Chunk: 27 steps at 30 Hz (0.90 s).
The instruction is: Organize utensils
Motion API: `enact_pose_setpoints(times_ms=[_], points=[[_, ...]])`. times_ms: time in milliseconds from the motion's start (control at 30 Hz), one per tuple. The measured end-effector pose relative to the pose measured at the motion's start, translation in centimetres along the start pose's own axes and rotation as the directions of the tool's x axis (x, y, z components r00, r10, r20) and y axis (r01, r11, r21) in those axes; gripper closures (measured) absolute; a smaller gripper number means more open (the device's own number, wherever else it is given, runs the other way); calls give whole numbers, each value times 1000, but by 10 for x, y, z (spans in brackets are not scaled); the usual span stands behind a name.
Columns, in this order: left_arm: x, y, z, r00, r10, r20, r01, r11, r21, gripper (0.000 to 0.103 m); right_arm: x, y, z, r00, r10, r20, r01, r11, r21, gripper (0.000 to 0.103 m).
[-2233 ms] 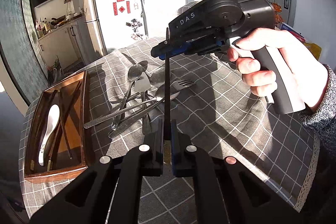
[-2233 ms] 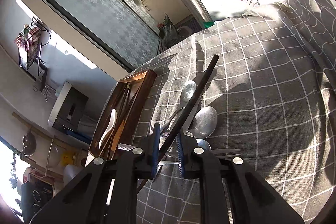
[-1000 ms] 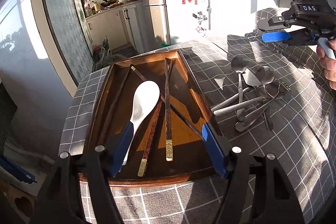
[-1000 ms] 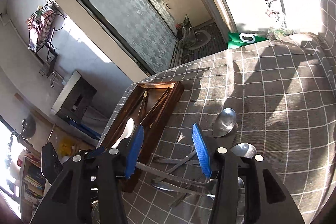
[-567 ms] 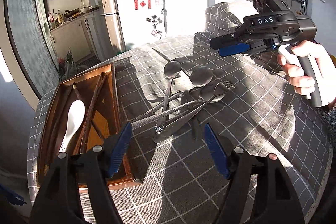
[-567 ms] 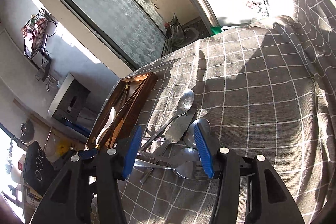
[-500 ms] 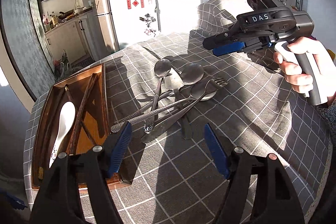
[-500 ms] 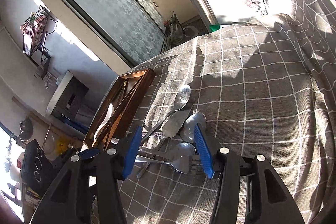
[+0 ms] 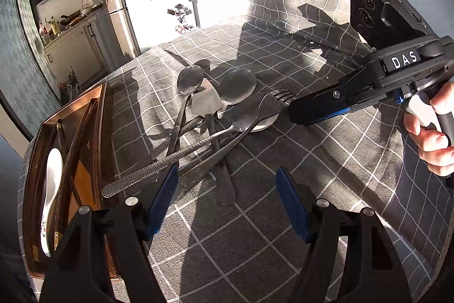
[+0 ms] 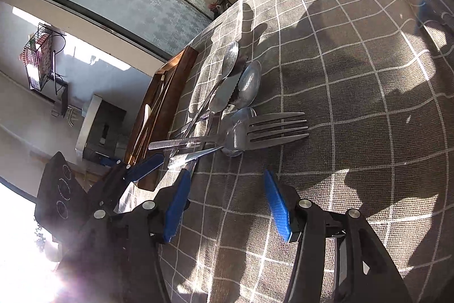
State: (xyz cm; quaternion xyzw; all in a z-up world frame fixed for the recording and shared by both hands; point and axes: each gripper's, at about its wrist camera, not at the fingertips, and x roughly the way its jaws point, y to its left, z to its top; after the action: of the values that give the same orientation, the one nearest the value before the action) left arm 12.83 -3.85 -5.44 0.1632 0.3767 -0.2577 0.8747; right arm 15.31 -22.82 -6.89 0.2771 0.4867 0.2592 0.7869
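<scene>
Utensils (image 9: 215, 121) lie crossed in a heap on the cloth (image 9: 326, 161) beside the tray (image 9: 96, 104). Thin, stiff, slick steel: best pinched across a free handle. Left gripper (image 9: 227, 198) and right gripper (image 10: 224, 200) gape, both empty.

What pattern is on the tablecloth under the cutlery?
The tablecloth is grey with a white grid check, clearest in the left wrist view.

"DAS" on the right gripper (image 9: 317, 110) body
</scene>
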Motion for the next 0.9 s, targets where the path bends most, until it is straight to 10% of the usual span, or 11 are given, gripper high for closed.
enact_pose_setpoints(times_ms=[467,667,900], points=[[30,12,13,997,-38,-64,37,999,-21,30,-3,-9,24,999,-14,38,14,1000,9,48],[28,11,14,996,-59,-64,56,998,-40,72,-3,-11,24,999,-7,45,6,1000,3,47],[29,1,18,996,-37,-84,39,999,13,80,0,-14,23,998,29,52,-30,999,21,45]])
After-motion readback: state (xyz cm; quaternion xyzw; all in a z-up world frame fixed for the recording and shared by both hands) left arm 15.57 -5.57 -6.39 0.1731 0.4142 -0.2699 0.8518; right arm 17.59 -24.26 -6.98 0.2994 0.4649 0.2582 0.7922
